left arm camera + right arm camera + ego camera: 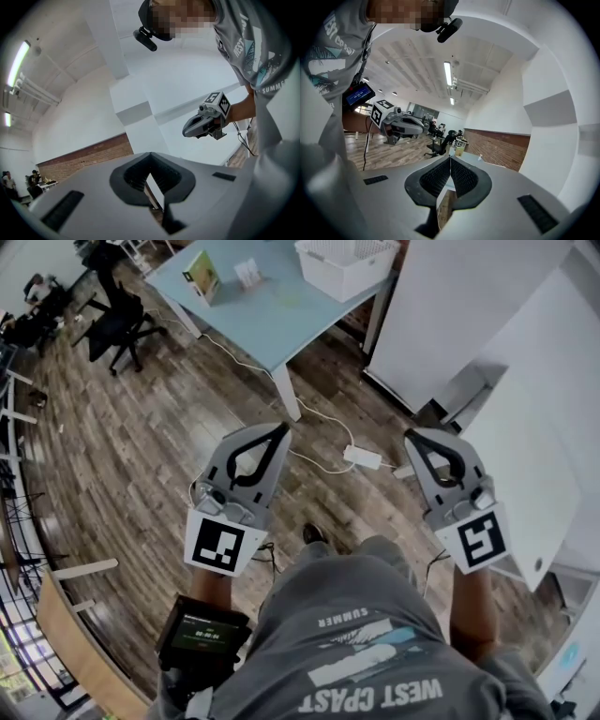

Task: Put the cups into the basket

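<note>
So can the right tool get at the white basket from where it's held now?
Probably not yet. The right tool hangs shut over the floor, and the basket sits on the blue table well ahead. Nothing seems to block the way; stepping closer should do.

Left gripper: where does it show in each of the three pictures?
Head view: left gripper left of centre, over the wood floor.
Left gripper view: left gripper fills the bottom middle, jaws shut.
Right gripper view: left gripper left of middle, in the air.
Shared landmark: the person's grey T-shirt, in all three views.
</note>
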### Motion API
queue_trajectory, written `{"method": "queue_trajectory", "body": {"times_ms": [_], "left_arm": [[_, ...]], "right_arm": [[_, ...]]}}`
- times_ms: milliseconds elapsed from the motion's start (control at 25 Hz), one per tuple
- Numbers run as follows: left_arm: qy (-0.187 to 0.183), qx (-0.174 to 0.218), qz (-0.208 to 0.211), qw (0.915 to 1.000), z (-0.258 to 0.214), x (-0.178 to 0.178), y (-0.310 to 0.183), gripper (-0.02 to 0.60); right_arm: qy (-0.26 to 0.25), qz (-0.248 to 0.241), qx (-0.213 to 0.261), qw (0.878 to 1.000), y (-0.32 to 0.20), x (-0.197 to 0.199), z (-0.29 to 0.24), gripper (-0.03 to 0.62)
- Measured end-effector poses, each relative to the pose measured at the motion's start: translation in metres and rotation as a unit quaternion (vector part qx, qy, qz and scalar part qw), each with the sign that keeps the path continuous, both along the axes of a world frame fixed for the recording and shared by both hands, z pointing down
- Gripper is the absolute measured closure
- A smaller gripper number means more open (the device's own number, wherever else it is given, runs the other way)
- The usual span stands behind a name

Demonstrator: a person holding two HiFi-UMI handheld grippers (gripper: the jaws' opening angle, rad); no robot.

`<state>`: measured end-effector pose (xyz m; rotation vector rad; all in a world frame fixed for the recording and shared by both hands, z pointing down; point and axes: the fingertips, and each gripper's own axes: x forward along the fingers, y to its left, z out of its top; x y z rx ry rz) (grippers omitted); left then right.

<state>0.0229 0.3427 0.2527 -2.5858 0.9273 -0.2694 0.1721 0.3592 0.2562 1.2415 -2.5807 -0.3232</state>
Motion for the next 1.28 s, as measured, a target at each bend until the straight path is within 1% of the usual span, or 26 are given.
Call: {"method": "queue_trajectory", "body": {"times_ms": [80,200,320,480,560,720,880,1000,1160,1280], "left_arm": [[-0.005,0.005,0.004,1.0,0.003,-0.006,-0.003,0.581],[-0.007,0.001,0.002,1.0,0.009,-0.016,-0.006,0.581],[-0.002,0.0,-0.005,1.0,0.01,-0.025,-0.029,0.581],[-0.003,-0.02,-0.022,0.9995,0.018,-0.027,-0.058,0.581],[-0.002,-0.022,-0.028,0.9993,0.016,-0.022,-0.069,0.581],[-0.01,-0.025,-0.046,0.9986,0.012,-0.01,-0.099,0.581],[-0.011,-0.029,-0.061,0.9976,0.013,0.011,-0.126,0.581],[-0.02,-0.028,-0.071,0.9969,0.014,0.024,-0.141,0.581],[-0.006,-0.034,-0.086,0.9957,0.01,0.034,-0.158,0.581],[-0.024,-0.035,-0.083,0.9956,0.015,0.037,-0.164,0.581]], "right_arm": [[0.0,0.007,0.008,1.0,-0.004,-0.004,-0.003,0.582],[0.001,0.005,0.007,1.0,-0.01,-0.012,0.0,0.582],[0.008,-0.004,0.001,1.0,-0.038,-0.02,0.003,0.58],[0.0,-0.019,-0.002,1.0,-0.07,-0.024,0.003,0.58],[-0.002,-0.026,-0.005,1.0,-0.084,-0.019,0.003,0.582],[-0.011,-0.043,-0.01,0.999,-0.12,-0.008,0.005,0.58],[-0.017,-0.058,-0.01,0.998,-0.154,0.011,0.006,0.582],[-0.022,-0.07,-0.007,0.997,-0.173,0.025,0.006,0.582],[-0.022,-0.079,-0.014,0.997,-0.198,0.038,0.011,0.58],[-0.029,-0.085,-0.015,0.996,-0.209,0.037,0.017,0.58]]}}
